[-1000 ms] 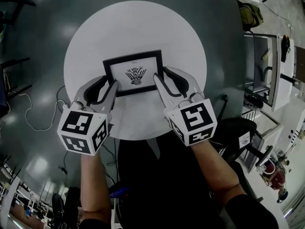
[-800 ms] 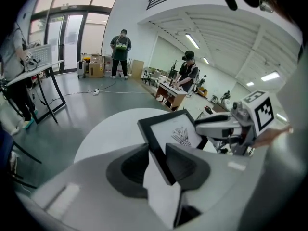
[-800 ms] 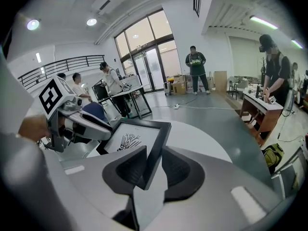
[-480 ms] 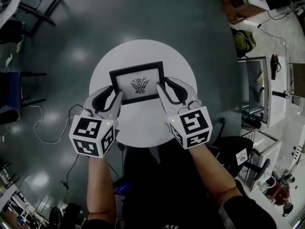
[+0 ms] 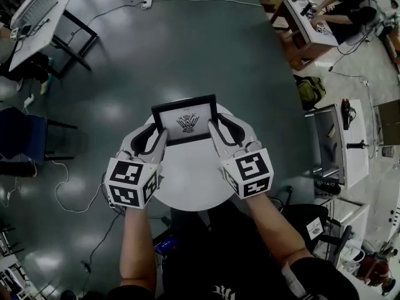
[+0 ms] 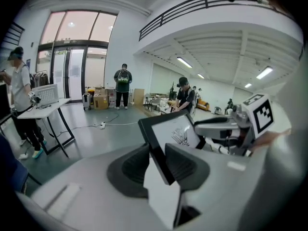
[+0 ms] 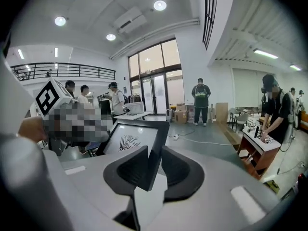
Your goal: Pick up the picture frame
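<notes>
The picture frame [image 5: 185, 120] is black-edged, with a white mat and a small dark drawing. It hangs in the air well above the round white table [image 5: 187, 183], tilted with its face toward me. My left gripper [image 5: 160, 134] is shut on its left edge, and my right gripper [image 5: 213, 130] is shut on its right edge. In the left gripper view the frame's [image 6: 169, 133] edge is pinched by the dark pads [image 6: 185, 165]. In the right gripper view the frame [image 7: 131, 139] sits the same way, and those jaws have just been closing on it.
Far below lies a grey floor with cables. A desk [image 5: 39, 10] stands at the top left, a blue chair [image 5: 24, 136] at the left, a white desk [image 5: 342, 144] and a bag [image 5: 310, 90] at the right. People [image 6: 123, 84] stand about the hall.
Both grippers have risen together with the frame, lifting it off the table. The table now looks much smaller beneath them, and more of the room shows.
</notes>
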Motion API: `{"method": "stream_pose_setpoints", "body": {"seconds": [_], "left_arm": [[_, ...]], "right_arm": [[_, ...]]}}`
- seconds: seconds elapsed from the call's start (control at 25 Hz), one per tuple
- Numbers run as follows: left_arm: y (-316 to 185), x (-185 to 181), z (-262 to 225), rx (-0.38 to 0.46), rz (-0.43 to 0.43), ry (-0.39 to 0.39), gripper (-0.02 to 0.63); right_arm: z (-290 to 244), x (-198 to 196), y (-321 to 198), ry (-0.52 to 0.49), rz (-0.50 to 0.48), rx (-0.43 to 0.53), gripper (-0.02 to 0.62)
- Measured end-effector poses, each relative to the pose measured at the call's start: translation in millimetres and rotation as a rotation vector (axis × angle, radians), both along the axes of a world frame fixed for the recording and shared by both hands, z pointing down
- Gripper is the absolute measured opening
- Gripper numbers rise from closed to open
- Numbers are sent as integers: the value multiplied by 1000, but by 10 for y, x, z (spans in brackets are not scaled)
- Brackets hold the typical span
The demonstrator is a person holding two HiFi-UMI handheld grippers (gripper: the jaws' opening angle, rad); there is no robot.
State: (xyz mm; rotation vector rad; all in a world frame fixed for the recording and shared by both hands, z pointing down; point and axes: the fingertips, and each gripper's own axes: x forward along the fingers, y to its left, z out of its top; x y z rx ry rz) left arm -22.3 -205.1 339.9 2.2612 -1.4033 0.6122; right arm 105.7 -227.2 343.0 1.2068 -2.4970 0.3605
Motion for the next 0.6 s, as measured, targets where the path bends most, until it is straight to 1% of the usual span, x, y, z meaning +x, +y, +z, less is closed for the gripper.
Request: {"method": "stream_pose_setpoints", "body": {"seconds": [0.36, 0.6], "left_arm": [[79, -17, -875, 129, -30, 3, 98], [-46, -31, -1539, 232, -35, -8, 95]], "right_arm": [[-956, -20, -2, -31, -10, 142, 67], [-1637, -25, -107, -60, -17, 244, 66]]}}
